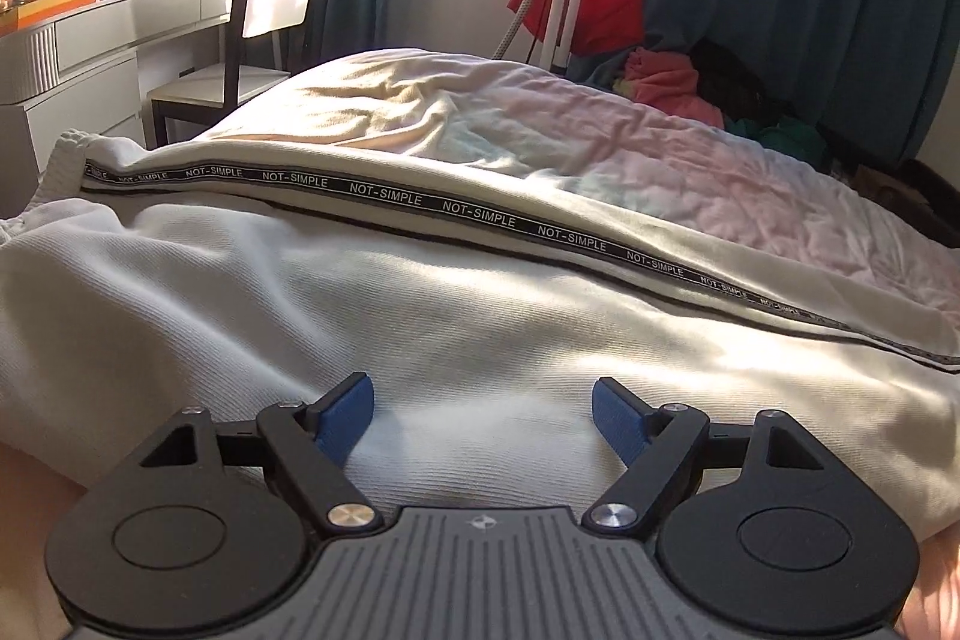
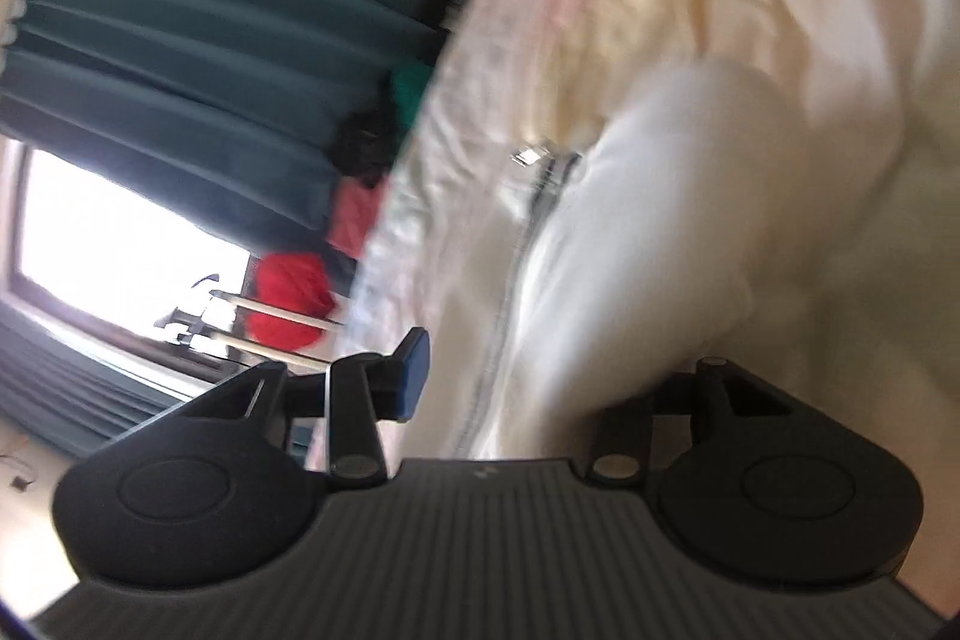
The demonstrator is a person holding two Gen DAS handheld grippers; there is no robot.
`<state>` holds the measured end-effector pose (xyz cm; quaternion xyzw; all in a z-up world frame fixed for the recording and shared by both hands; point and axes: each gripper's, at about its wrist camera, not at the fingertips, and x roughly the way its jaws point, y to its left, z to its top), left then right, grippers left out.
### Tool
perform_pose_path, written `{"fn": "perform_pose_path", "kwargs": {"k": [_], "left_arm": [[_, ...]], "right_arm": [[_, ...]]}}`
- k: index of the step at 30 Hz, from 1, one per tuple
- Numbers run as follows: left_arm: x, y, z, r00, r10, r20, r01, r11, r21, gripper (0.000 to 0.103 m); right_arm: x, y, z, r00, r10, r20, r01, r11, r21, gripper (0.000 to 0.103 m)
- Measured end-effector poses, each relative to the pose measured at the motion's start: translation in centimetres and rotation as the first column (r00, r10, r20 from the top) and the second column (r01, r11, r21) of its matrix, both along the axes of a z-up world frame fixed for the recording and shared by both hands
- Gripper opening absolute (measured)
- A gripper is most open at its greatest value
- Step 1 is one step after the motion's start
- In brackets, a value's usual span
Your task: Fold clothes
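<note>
Resting low over the cloth, the left tool (image 1: pixel 483 415) has its blue-padded jaws spread wide with nothing between them. Beneath it lies the white ribbed-knit garment (image 1: pixel 336 280), spread flat on the bed with the pale crumpled sheet (image 1: pixel 540 124); a black tape printed NOT-SIMPLE (image 1: pixel 432 205) runs along its far edge. The right tool (image 2: pixel 516 388), tilted and blurred, shows one blue pad (image 2: pixel 414 370) clear of the fabric; garment folds hide the other finger, so I cannot tell its grip.
</note>
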<state>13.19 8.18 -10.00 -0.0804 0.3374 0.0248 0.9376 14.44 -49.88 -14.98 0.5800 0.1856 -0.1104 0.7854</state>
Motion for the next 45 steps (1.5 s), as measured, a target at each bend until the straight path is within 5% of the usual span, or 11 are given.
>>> {"fn": "perform_pose_path", "kwargs": {"k": [2,5,12,18,24,34,36,39,43,45], "left_arm": [[-0.1,0.0,0.0,1.000,0.001,0.003,-0.001,1.000,-0.003,0.082],[-0.2,0.0,0.0,1.000,0.002,0.006,-0.002,1.000,-0.001,0.082],[-0.3,-0.4,-0.1,1.000,-0.001,0.011,0.001,1.000,0.022,0.082],[-0.3,-0.6,-0.2,1.000,-0.002,0.011,0.001,0.999,0.035,0.083],[-0.1,-1.2,-0.4,1.000,-0.020,-0.007,0.020,0.996,0.082,0.083],[0.2,-2.0,-0.8,0.997,-0.059,-0.055,0.067,0.986,0.152,0.084],[0.3,-1.8,-0.5,0.996,-0.062,-0.056,0.070,0.987,0.143,0.084],[0.3,-1.3,0.1,0.996,-0.065,-0.054,0.071,0.990,0.121,0.084],[0.0,-0.5,1.2,0.998,-0.064,-0.025,0.066,0.995,0.076,0.084],[-0.2,0.0,1.9,0.998,-0.059,-0.003,0.059,0.997,0.052,0.084]], "right_arm": [[0.5,-0.2,-1.2,0.997,0.023,-0.079,-0.022,0.999,0.024,0.045],[0.8,-0.1,-1.4,0.996,0.045,-0.078,-0.044,0.999,0.010,0.048],[0.4,0.3,1.2,0.988,0.074,0.135,-0.071,0.997,-0.028,0.048],[1.9,0.5,-0.5,0.990,0.139,-0.024,-0.139,0.990,-0.022,0.045],[2.3,0.9,-0.1,0.987,0.134,-0.091,-0.141,0.987,-0.081,0.013],[1.1,0.6,1.8,0.993,-0.002,-0.118,-0.026,0.970,-0.242,0.009],[1.4,1.5,3.1,0.992,-0.005,-0.124,-0.037,0.940,-0.340,0.009],[2.1,4.5,6.3,0.992,-0.016,-0.124,-0.054,0.836,-0.546,0.009],[2.3,11.3,11.3,0.999,-0.012,-0.045,-0.028,0.624,-0.781,0.009],[1.9,16.6,13.4,0.999,0.054,0.008,-0.018,0.468,-0.883,0.009]]}}
